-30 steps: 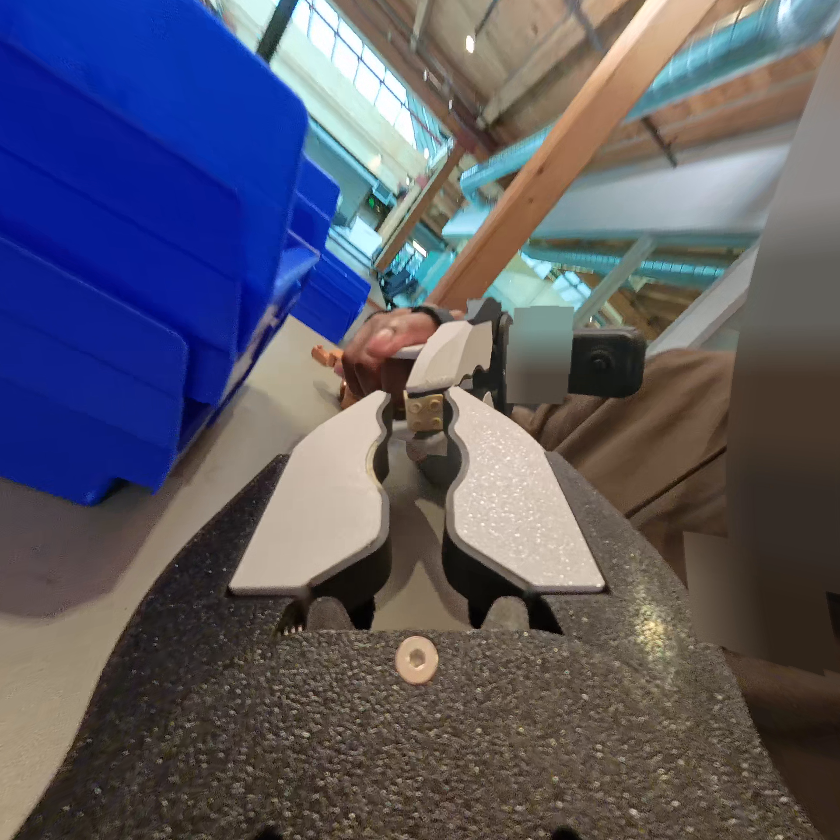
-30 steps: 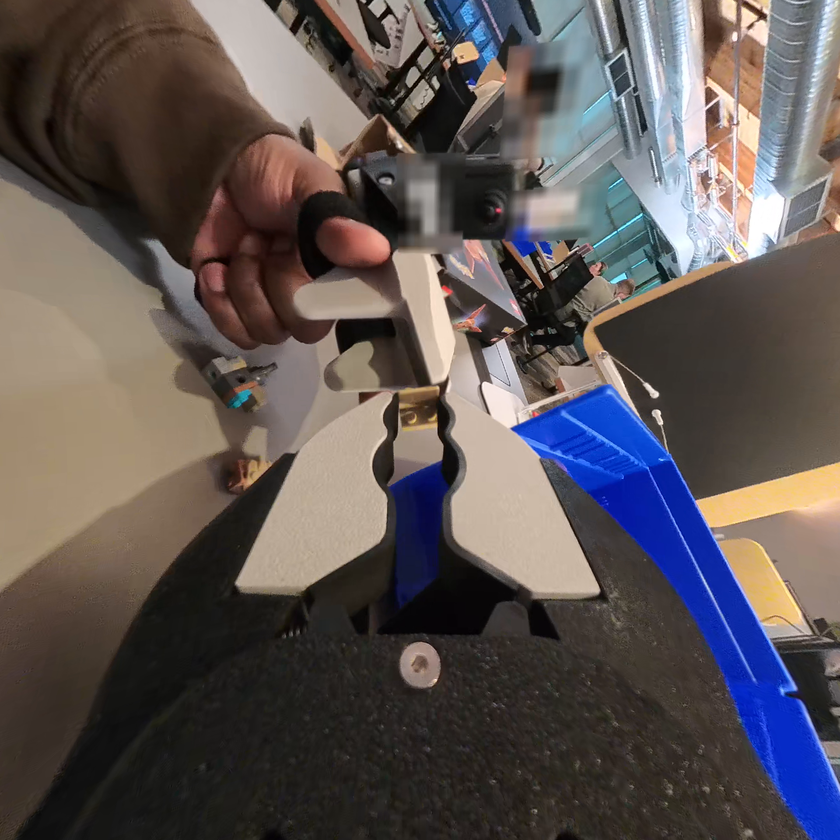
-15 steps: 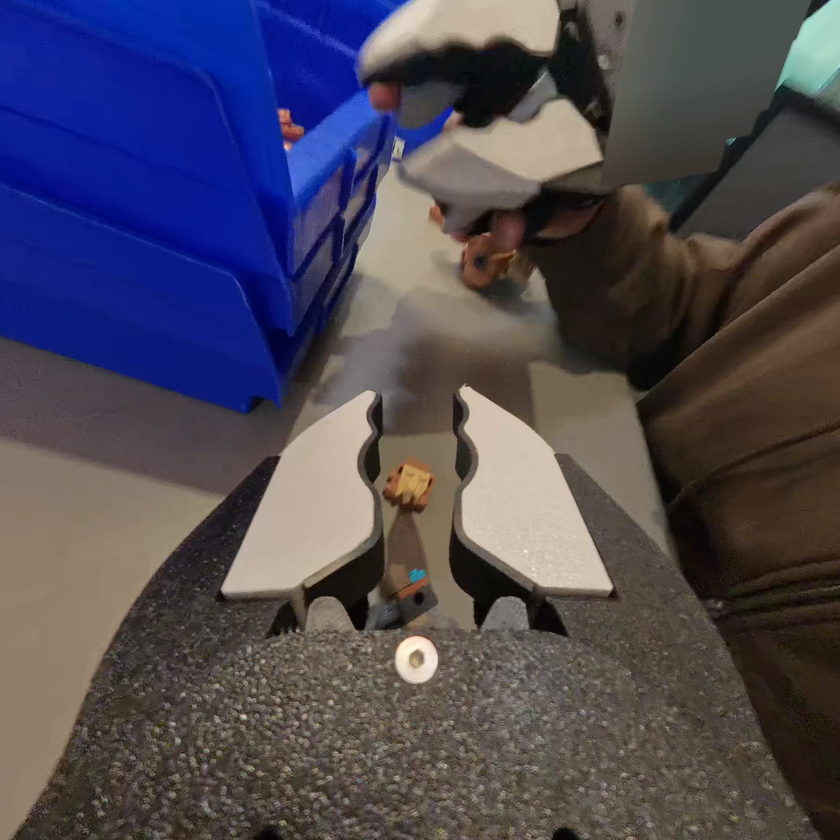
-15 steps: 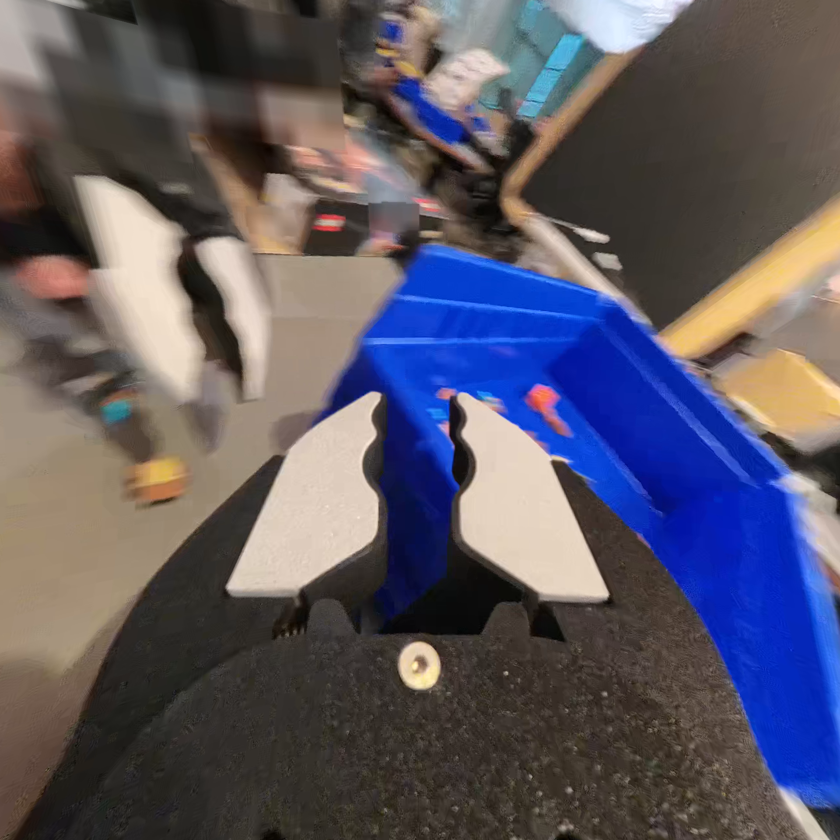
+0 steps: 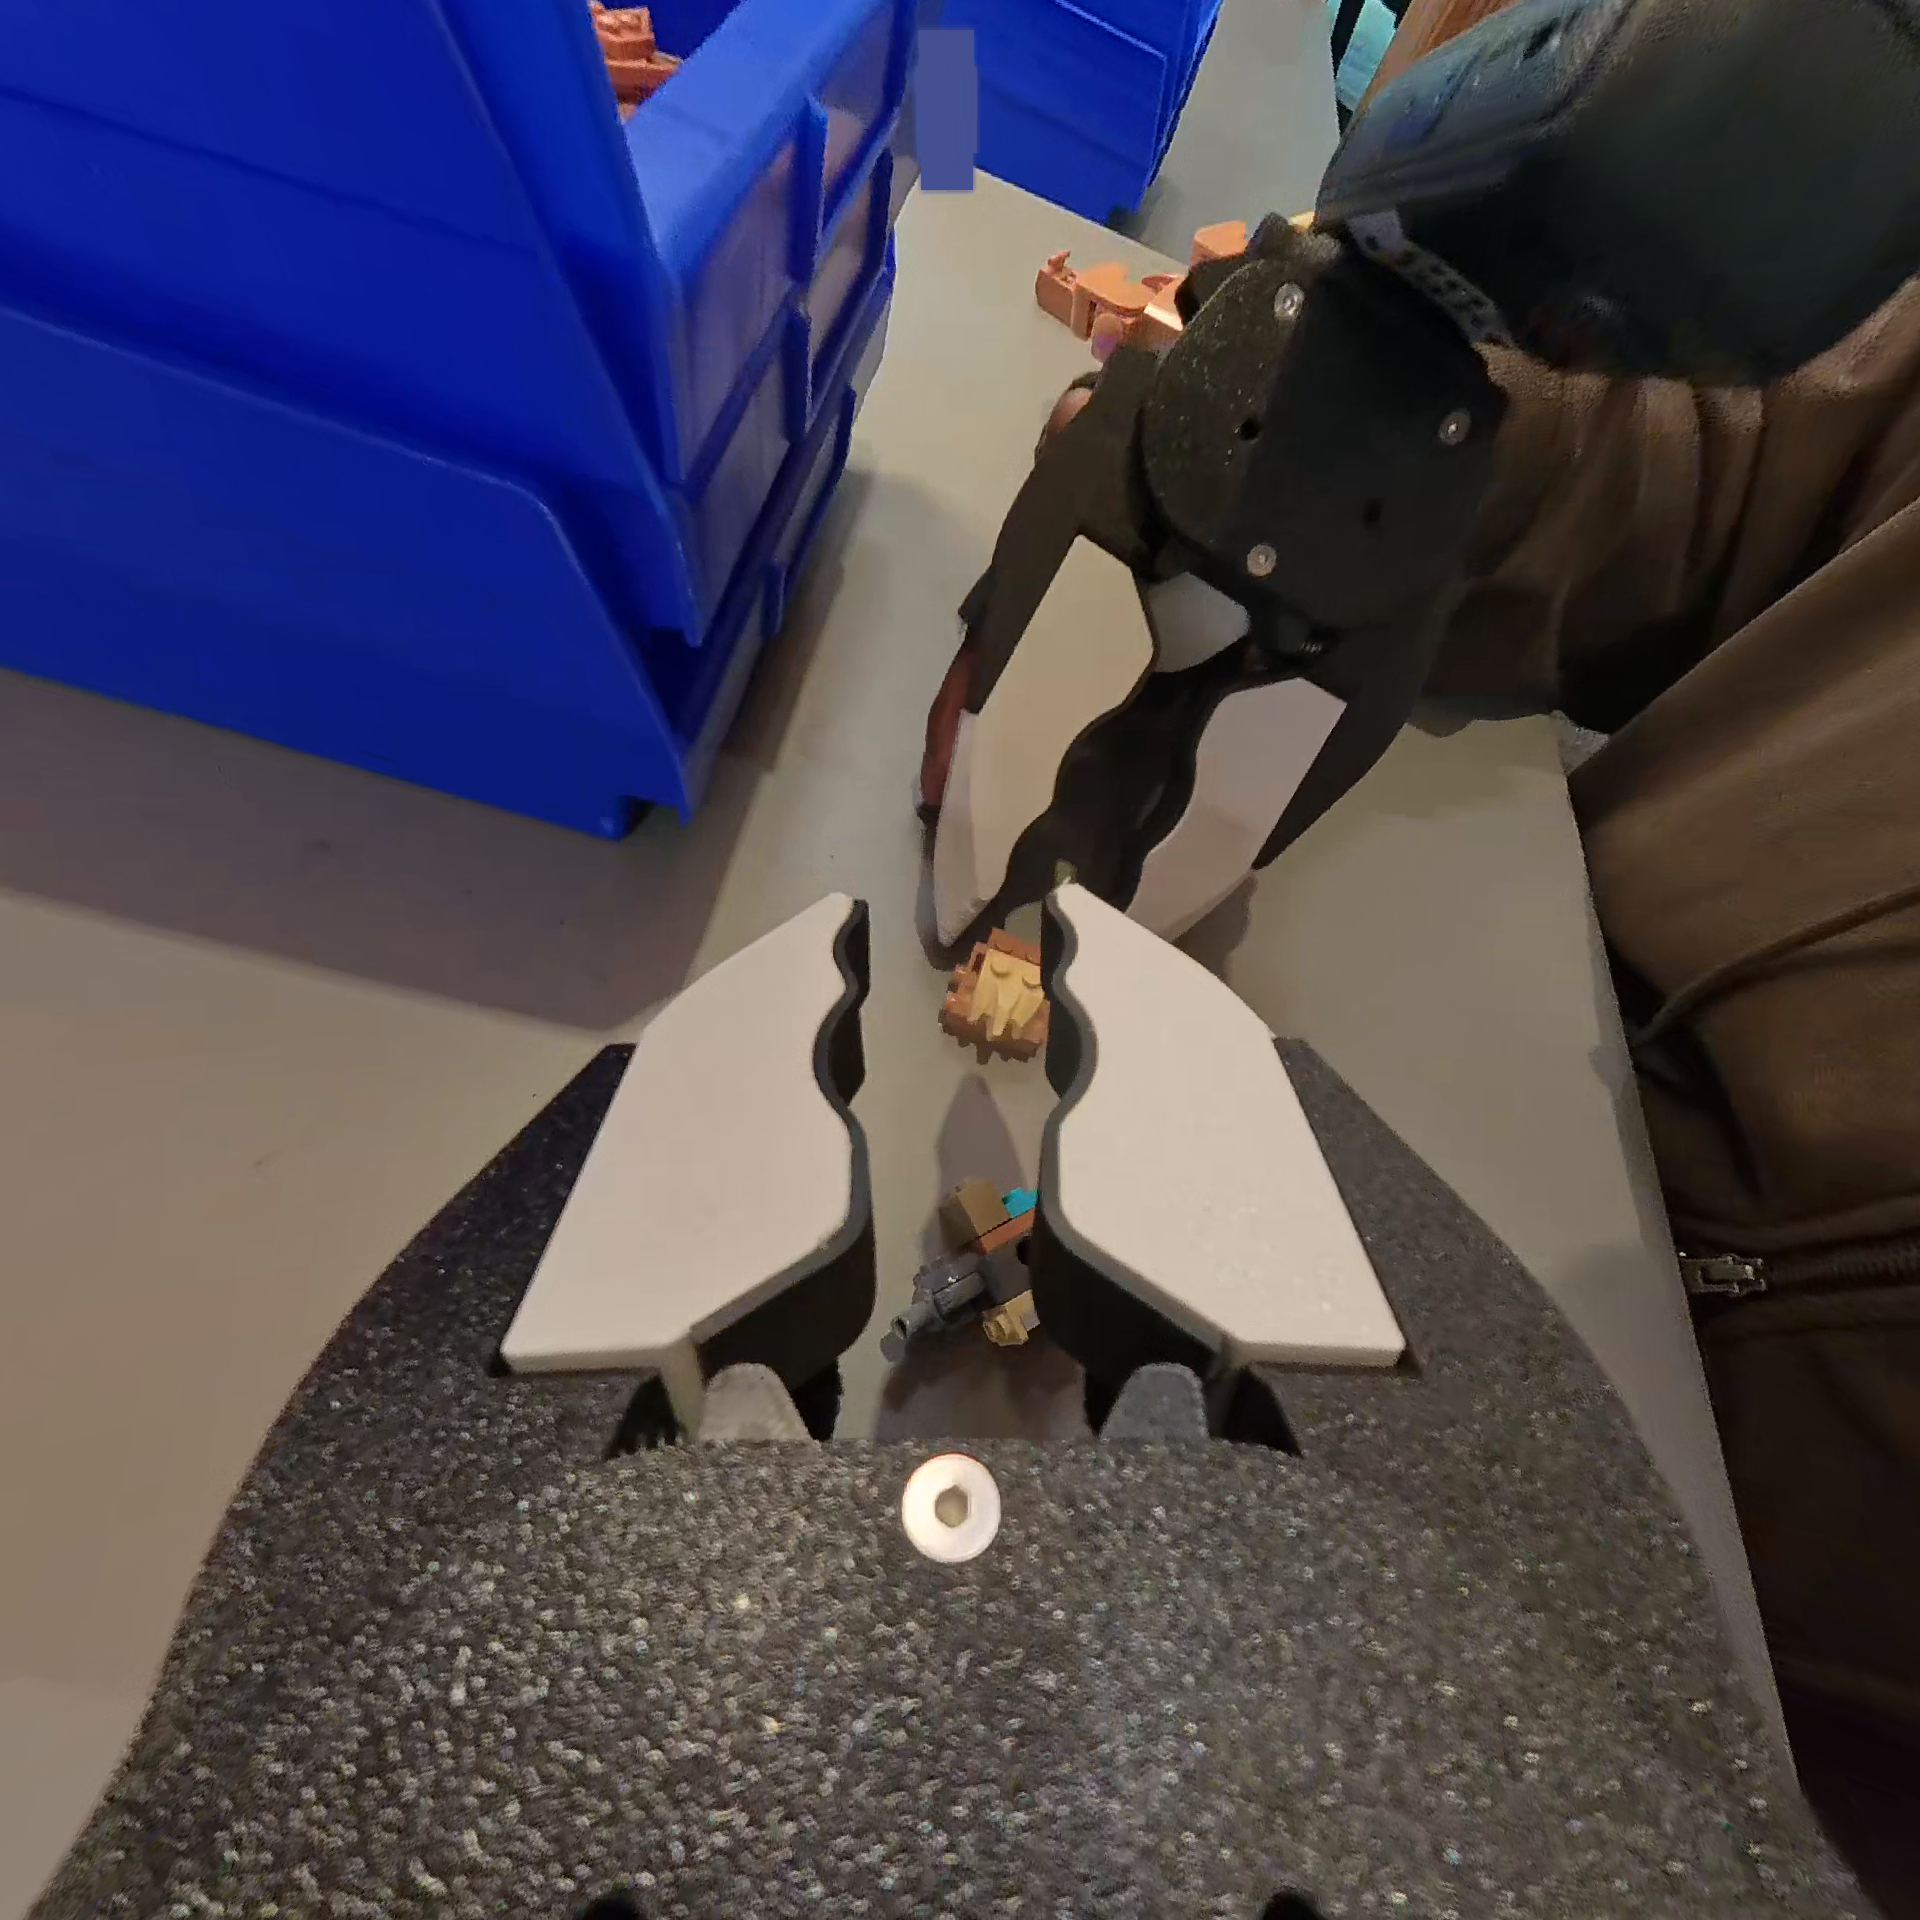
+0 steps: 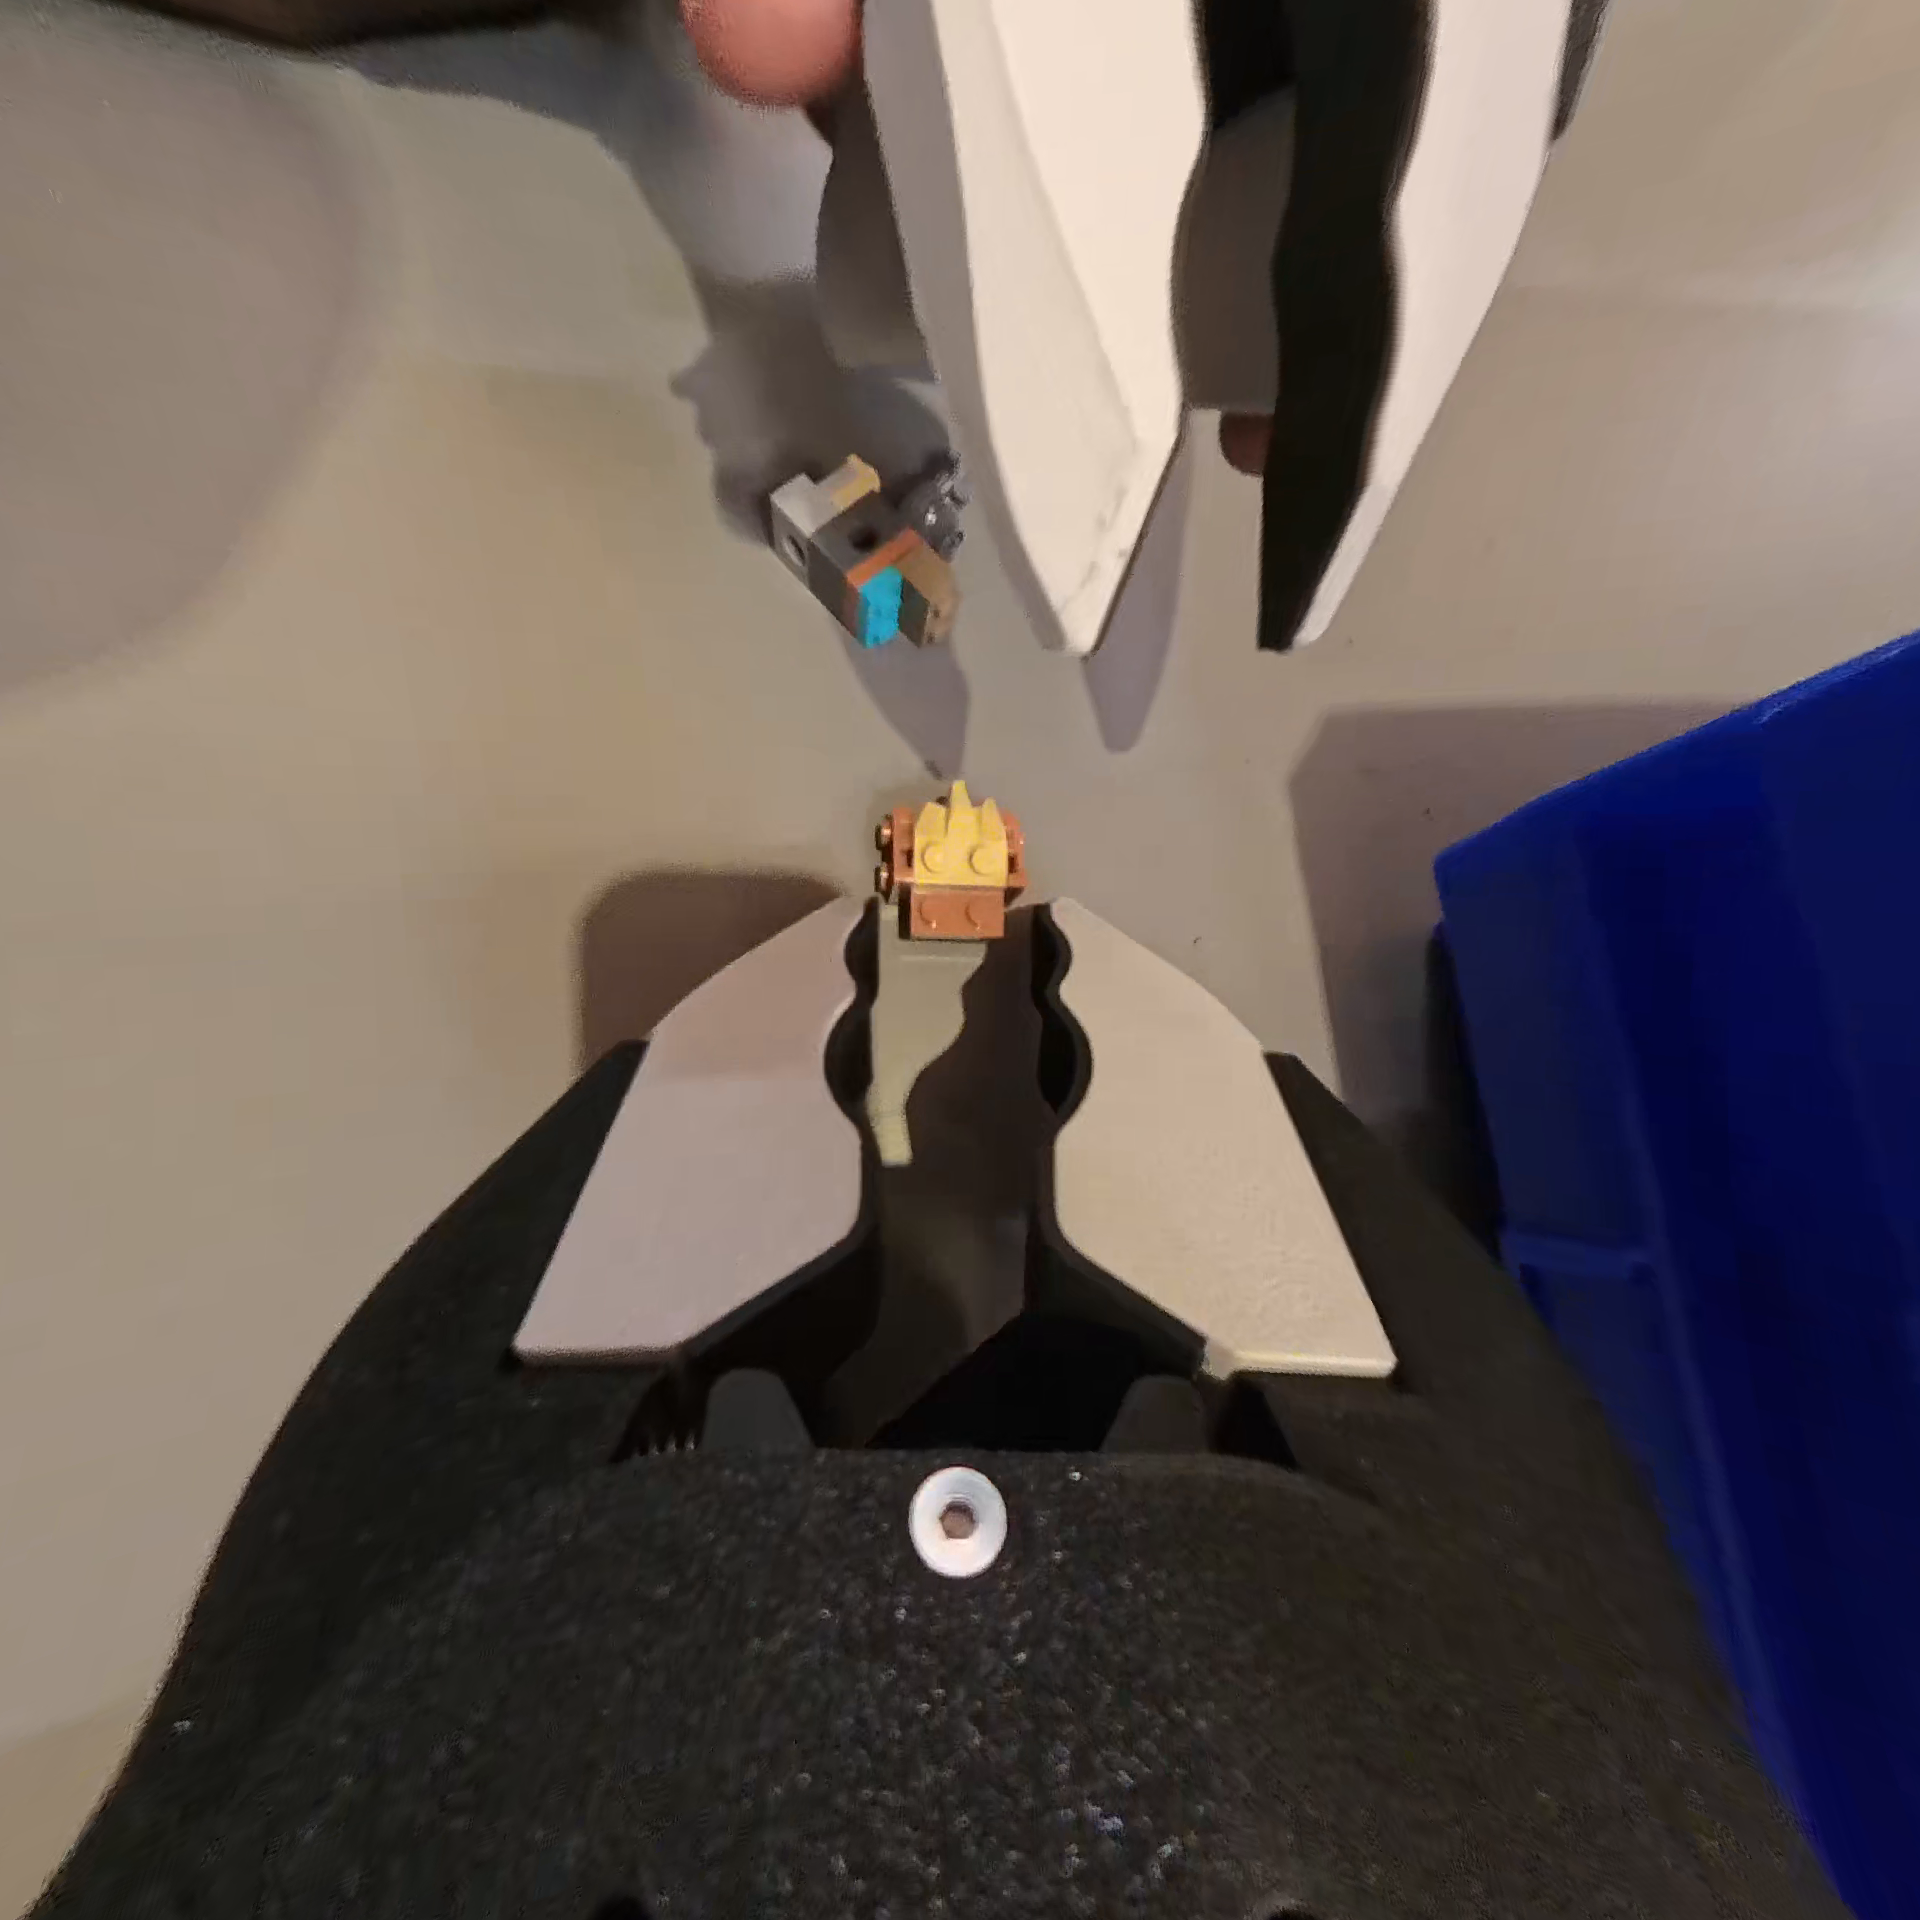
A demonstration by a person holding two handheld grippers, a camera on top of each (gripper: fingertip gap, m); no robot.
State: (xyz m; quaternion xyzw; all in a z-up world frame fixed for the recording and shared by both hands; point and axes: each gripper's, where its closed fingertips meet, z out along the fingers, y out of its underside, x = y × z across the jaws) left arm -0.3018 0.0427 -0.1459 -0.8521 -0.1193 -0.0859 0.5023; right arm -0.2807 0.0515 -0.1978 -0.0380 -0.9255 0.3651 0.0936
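Note:
A small brown and tan brick piece point(image 5: 994, 997) lies on the grey table point(image 5: 312, 1039), just past my left gripper's point(image 5: 951, 914) open, empty fingertips. My right gripper point(image 5: 1081, 862) reaches down from the far right, open, with its tips at the same piece. In the right wrist view the piece point(image 6: 951, 873) sits at the tips of my right gripper point(image 6: 951, 914), between the open jaws. My left gripper point(image 6: 1184, 634) hangs open above it. A grey, brown and teal brick assembly point(image 5: 977, 1257) lies on the table under my left fingers, and also shows in the right wrist view point(image 6: 868, 556).
Stacked blue bins point(image 5: 364, 416) stand to the left, one holding brown bricks point(image 5: 623, 52). More brown pieces point(image 5: 1112, 296) lie farther back on the table. A blue bin point(image 6: 1714, 1039) is close on my right gripper's right. A person's brown sleeve point(image 5: 1714, 623) fills the right side. Across from one pair of fingers to the other is roughly 6 cm.
One second ago both grippers were shut on the tan piece in the air. Both have opened, the piece now lies on the table, and both grippers point down at it.

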